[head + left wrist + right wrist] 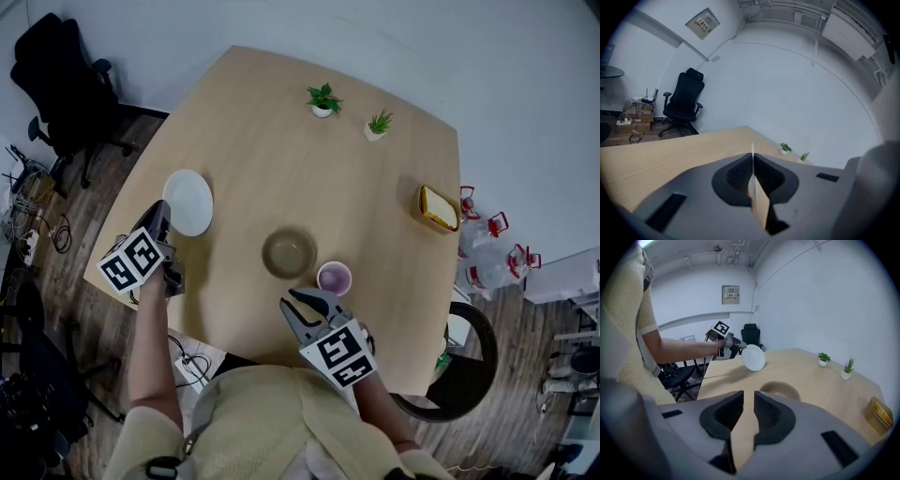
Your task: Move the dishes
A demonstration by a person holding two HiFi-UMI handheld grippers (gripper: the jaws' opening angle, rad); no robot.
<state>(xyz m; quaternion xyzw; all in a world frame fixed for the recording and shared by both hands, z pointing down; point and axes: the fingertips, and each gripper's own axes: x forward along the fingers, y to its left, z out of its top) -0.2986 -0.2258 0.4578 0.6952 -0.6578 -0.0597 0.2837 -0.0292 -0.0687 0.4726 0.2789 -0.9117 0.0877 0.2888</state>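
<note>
wood counter, white-walled room. left tool clamped on white plate rim, held above left edge. right tool slack, empty, near front edge. imo keep plate level, grip firm, clear bowl.

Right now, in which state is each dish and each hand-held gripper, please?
white plate: tilted, held off the table by its rim.
brown bowl: upright on table, empty.
purple cup: upright on table.
left hand-held gripper: shut on white plate.
right hand-held gripper: open, empty.
</note>
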